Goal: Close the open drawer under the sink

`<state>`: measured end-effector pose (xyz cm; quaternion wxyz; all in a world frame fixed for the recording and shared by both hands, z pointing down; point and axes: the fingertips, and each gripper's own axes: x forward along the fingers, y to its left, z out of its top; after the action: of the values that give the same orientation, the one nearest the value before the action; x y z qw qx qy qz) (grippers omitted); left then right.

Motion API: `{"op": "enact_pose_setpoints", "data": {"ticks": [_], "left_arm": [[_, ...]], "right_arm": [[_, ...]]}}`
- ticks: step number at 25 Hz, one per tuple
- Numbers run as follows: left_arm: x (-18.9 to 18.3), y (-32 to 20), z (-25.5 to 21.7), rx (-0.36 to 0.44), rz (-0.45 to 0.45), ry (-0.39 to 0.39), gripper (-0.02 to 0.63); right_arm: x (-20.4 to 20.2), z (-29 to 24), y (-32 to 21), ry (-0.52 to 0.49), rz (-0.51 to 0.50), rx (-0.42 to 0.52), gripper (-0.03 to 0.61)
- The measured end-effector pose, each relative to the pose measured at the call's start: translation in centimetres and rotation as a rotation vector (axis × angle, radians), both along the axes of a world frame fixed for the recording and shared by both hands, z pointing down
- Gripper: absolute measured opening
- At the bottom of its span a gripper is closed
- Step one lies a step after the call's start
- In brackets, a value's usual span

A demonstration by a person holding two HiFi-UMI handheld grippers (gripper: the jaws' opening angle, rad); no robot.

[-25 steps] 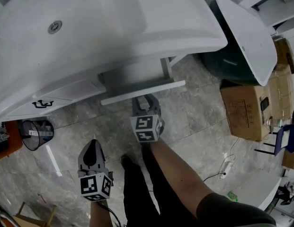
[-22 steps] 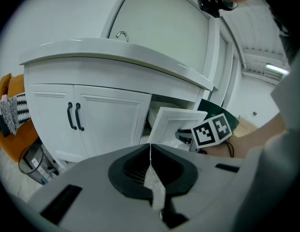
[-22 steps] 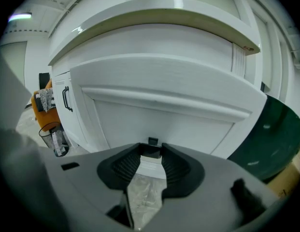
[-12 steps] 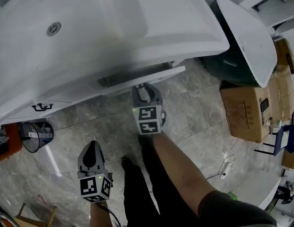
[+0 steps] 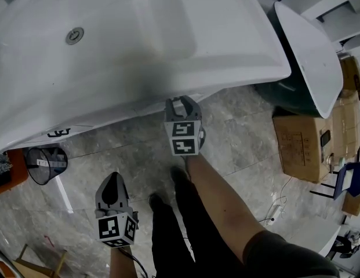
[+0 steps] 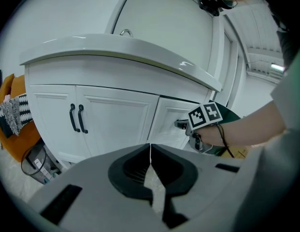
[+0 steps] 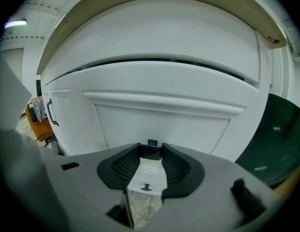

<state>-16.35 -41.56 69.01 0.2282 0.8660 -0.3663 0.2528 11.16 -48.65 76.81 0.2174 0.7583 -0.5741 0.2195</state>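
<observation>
Drawer front (image 7: 159, 122) faced squarely by right gripper (image 7: 151, 150), jaws spread at its handle (image 7: 152, 143); left gripper (image 6: 150, 151), jaws together, held farther off.

hand-held grippers (image 5: 113, 178) (image 5: 181, 101) grey | cubes (image 5: 117, 227) (image 5: 185, 145) black-white markers | sleeve (image 5: 284, 256) grey | trousers (image 5: 174, 236) black

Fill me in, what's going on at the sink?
A person holds a gripper in each hand. The right gripper is up against the white drawer under the sink, its jaws apart and clamping nothing. From above, the drawer does not show past the sink's edge, so it looks closed or nearly so. The left gripper hangs back over the floor, shut and empty.
</observation>
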Motion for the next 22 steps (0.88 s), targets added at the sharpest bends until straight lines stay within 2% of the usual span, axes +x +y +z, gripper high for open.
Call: {"op": "enact_pose_setpoints", "data": {"ticks": [9, 15, 22], "left_arm": [[0.2, -1.4, -0.8, 0.010, -0.013, 0.012, 0.015], [0.0, -1.6, -1.8, 0.018, -0.005, 0.029, 0.015], [-0.9, -0.3, -5.3, 0.055, 0.055, 0.052, 0.015]], "right_arm": [[0.1, 0.0, -0.6, -0.001, 0.022, -0.001, 0.146], [0.0, -0.2, -0.4, -0.037, 0.062, 0.006, 0.146], [-2.7, -2.9, 4.0, -0.059, 0.114, -0.007, 0.149]]}}
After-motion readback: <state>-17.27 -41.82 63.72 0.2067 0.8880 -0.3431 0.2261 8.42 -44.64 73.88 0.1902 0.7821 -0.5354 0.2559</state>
